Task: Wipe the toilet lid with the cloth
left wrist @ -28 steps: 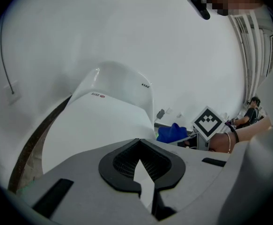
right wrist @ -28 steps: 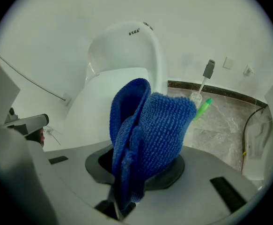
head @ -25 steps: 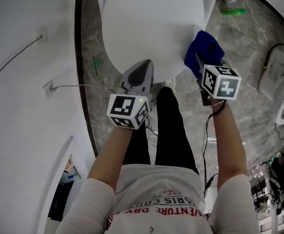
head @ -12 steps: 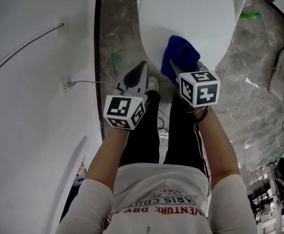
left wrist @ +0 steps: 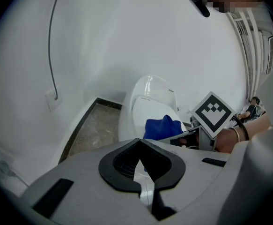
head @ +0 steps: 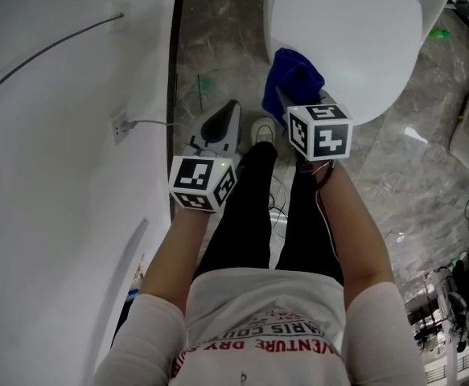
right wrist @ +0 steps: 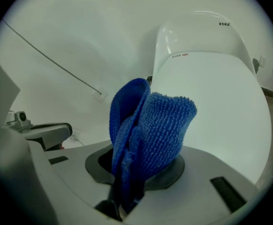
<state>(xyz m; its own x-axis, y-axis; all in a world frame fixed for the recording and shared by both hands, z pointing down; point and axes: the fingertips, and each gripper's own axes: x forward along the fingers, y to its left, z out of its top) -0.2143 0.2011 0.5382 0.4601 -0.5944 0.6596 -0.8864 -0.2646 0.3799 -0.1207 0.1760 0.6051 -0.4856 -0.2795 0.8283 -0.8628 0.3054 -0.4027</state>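
Observation:
The white toilet lid (head: 355, 39) is down at the top right of the head view. A blue cloth (head: 294, 75) is bunched up in my right gripper (head: 284, 96), which is shut on it at the lid's near left edge. From the right gripper view the cloth (right wrist: 150, 135) stands up out of the jaws of the right gripper (right wrist: 131, 172), with the lid (right wrist: 216, 102) just beyond. My left gripper (head: 231, 109) hangs shut and empty over the floor, left of the toilet. In the left gripper view its jaws (left wrist: 140, 149) are together, with the cloth (left wrist: 162, 125) ahead.
A white wall with a socket (head: 121, 127) and a cable runs along the left. Marble floor (head: 403, 175) surrounds the toilet. A green object (head: 438, 33) lies at the far right. The person's black-trousered legs (head: 258, 207) and a shoe (head: 262, 127) stand below the grippers.
The right gripper has carried the cloth from the lid's right front edge round to its left front edge. The left gripper has stayed shut and nearly still.

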